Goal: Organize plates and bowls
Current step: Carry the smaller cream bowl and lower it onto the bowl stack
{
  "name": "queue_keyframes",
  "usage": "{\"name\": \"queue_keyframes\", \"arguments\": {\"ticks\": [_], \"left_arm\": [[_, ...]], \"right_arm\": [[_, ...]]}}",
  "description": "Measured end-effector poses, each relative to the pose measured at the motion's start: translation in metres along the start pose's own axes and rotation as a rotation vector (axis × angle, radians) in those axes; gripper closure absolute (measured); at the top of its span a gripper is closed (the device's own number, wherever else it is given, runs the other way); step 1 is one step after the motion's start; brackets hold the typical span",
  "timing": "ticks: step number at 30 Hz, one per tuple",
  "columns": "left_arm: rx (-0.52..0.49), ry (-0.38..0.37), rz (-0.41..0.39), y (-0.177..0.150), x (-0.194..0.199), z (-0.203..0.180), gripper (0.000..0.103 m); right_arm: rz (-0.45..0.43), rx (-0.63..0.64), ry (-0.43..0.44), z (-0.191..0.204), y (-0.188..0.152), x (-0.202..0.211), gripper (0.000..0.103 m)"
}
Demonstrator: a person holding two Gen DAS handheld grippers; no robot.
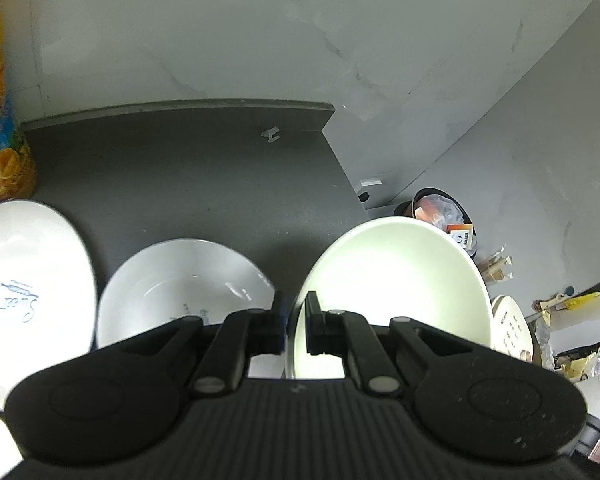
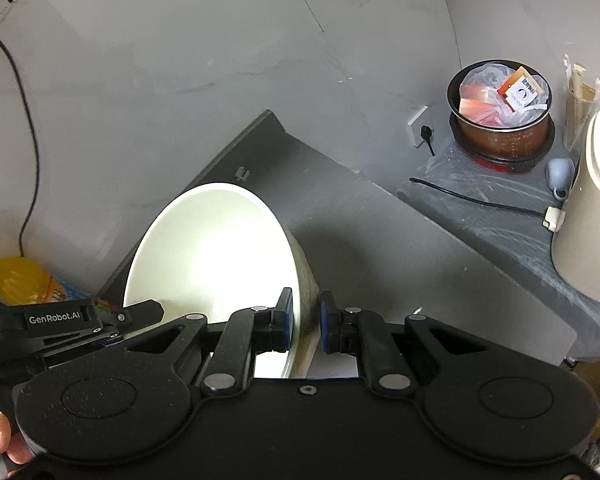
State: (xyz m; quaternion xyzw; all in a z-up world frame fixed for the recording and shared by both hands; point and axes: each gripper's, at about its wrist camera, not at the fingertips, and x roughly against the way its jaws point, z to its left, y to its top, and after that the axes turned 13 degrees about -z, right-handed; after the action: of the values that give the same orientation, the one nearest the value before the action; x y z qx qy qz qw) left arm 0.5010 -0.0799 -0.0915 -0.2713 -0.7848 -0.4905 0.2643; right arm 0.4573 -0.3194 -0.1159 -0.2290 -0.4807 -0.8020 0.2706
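A plain white bowl is held off the dark table, tilted on its side. My left gripper is shut on its rim at one side. My right gripper straddles the opposite rim of the same bowl, with the wall pinched between its pads. A white bowl with printed text sits on the table left of the held one. A white plate marked "Sweet" lies at the far left. The other gripper shows at the left in the right wrist view.
An orange juice bottle stands at the table's back left. Beyond the right edge, a lower surface holds a cooker pot with a plastic bag, a cream appliance and a black cable. Grey walls are close behind.
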Motion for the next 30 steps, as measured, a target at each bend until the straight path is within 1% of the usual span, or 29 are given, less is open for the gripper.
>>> {"name": "queue_keyframes", "arguments": {"ticks": [8,16,30], "left_arm": [[-0.038,-0.029,-0.005,-0.007,0.029,0.008,0.095],[-0.060,-0.058,0.028,-0.026,0.049,0.021,0.095],[-0.091,-0.082,0.103,-0.056,0.057,0.047,0.093]], "right_arm": [[-0.021,-0.007,-0.013,0.013,-0.019,0.031,0.090],[-0.024,-0.030,-0.040,0.014,-0.042,0.054,0.089],[-0.004,-0.061,-0.103,0.017,-0.089,0.075,0.090]]}}
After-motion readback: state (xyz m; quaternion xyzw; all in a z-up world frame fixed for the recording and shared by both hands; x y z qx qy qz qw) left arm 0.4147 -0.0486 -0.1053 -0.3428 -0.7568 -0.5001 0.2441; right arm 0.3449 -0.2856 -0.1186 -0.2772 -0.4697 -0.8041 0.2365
